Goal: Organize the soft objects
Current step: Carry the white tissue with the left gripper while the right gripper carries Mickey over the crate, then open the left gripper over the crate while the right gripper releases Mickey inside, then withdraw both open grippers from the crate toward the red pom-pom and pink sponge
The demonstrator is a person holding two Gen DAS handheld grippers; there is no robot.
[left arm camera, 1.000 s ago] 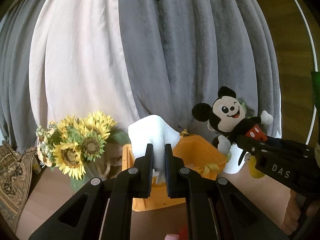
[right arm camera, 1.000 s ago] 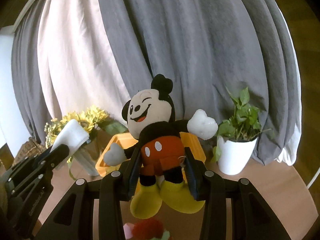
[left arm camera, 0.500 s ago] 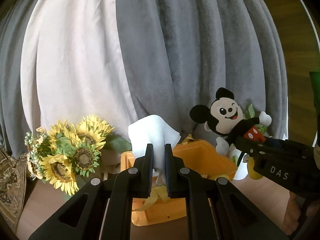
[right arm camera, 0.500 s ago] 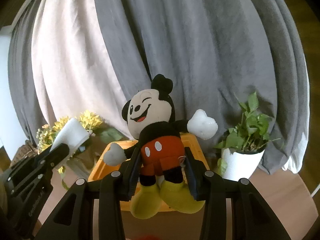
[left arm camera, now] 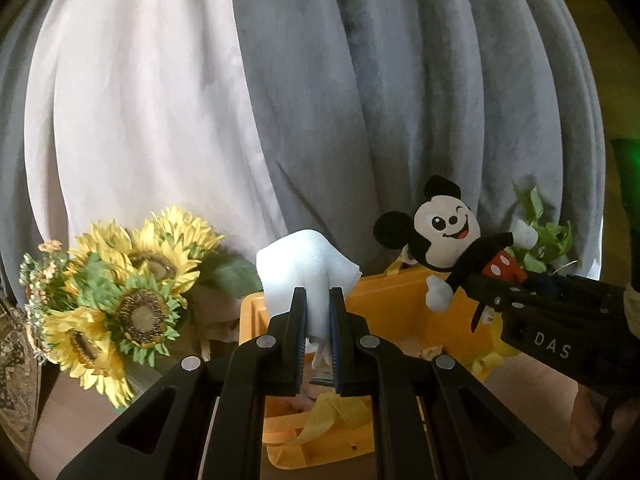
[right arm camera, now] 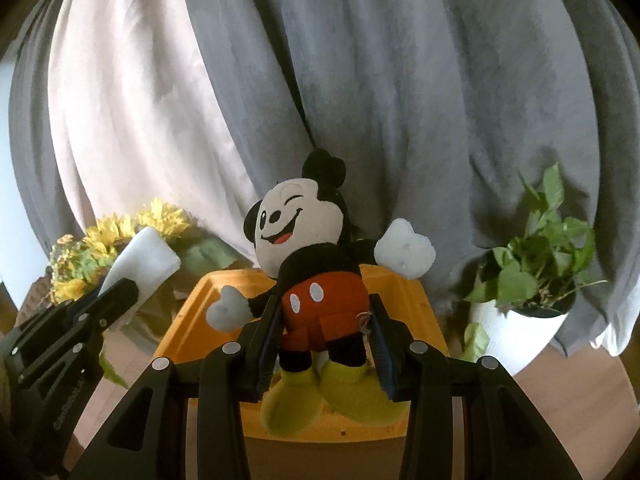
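My left gripper [left arm camera: 318, 300] is shut on a folded white cloth [left arm camera: 304, 268] and holds it over the near left part of an orange bin [left arm camera: 400, 312]. My right gripper [right arm camera: 324, 312] is shut on a Mickey Mouse plush [right arm camera: 316, 280] by its red shorts, upright above the same orange bin [right arm camera: 404, 292]. The plush [left arm camera: 452, 248] also shows at the right of the left wrist view, held by the right gripper [left arm camera: 486, 292]. The cloth [right arm camera: 140, 268] and left gripper [right arm camera: 120, 292] show at the left of the right wrist view. Yellow strips [left arm camera: 336, 412] lie inside the bin.
A sunflower bouquet [left arm camera: 120, 292] stands left of the bin. A white pot with a green plant [right arm camera: 532, 300] stands right of it. Grey and white curtains [right arm camera: 360, 80] hang close behind. The bin sits on a wooden surface [right arm camera: 572, 392].
Both grippers have moved forward toward the bin with their loads; the bin now lies under them and looks larger. The small red object at the bottom has left view.
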